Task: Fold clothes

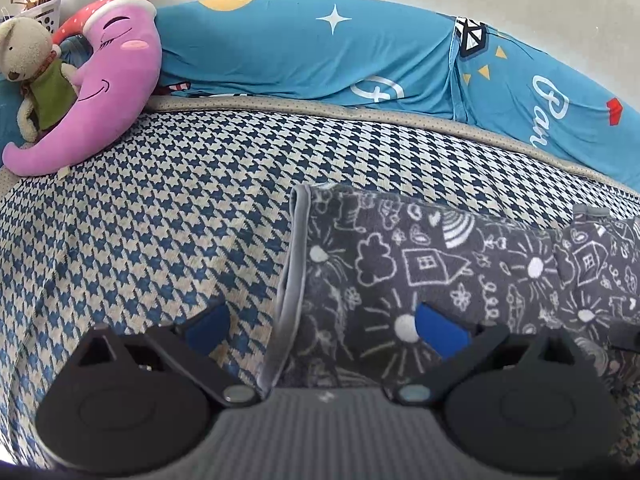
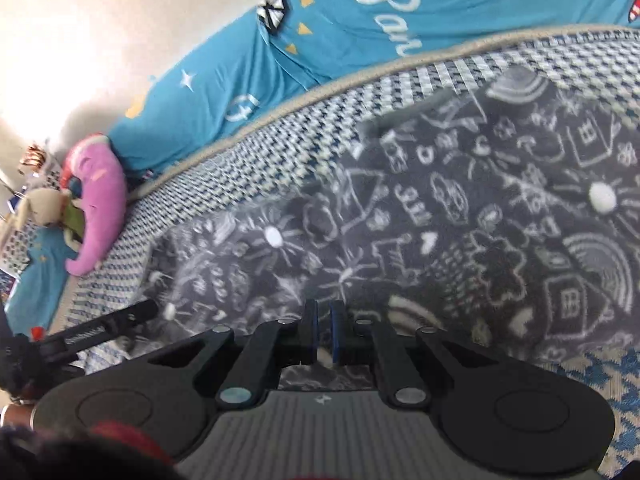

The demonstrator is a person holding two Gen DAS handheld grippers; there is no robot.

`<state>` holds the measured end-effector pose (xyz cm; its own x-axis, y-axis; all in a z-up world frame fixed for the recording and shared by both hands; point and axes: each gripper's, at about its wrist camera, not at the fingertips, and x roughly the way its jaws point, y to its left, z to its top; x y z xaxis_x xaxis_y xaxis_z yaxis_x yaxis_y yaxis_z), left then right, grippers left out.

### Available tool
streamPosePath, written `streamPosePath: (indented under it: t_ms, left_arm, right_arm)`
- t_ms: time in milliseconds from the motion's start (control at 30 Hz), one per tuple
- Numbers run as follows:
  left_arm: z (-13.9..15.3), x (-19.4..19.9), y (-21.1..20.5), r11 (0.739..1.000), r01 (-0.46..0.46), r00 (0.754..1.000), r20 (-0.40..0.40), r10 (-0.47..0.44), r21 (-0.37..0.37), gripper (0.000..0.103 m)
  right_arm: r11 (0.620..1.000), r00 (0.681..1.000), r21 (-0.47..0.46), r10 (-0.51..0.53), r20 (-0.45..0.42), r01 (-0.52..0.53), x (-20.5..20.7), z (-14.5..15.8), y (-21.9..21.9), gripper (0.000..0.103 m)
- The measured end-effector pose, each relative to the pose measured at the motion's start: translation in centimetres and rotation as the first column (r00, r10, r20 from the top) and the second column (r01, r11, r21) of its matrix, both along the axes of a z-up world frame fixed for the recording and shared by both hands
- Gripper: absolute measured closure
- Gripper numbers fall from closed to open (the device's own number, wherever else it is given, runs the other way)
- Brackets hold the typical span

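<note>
Grey doodle-print garment (image 1: 440, 264) lies beneath wide-spread left hand-held gripper (image 1: 320, 328), seemingly untouched.

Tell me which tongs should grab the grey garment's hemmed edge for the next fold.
Left, probably. The left tongs are open and straddle the grey doodle-print garment at its hemmed edge. The right tongs are shut over the garment's middle, and would have to open first.
</note>
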<state>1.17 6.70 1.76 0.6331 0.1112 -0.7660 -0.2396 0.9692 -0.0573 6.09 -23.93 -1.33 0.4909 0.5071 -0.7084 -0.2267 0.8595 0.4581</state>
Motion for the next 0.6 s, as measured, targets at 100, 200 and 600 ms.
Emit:
streamPosePath:
  t_ms: [100,200,600]
  left_arm:
    - [-0.4,0.1,0.1,1.000,-0.003,1.000,-0.016,0.003,0.002,0.000]
    - [-0.7,0.2,0.2,1.000,-0.008,0.999,-0.030,0.009,0.008,0.000]
    - [-0.3,-0.3,1.6,1.000,-0.024,0.999,-0.022,0.024,-0.018,0.000]
  right_arm:
    - [0.998,1.000,-0.067,0.003,-0.005,-0.003,0.3,-0.9,0.5,0.103]
    - [0.992,1.000,-0.120,0.024,0.010,-0.023,0.2,-1.6,1.1,0.103]
    - [0.996,0.997,-0.090,0.034,0.068,-0.028,-0.9,0.2,0.7,0.098]
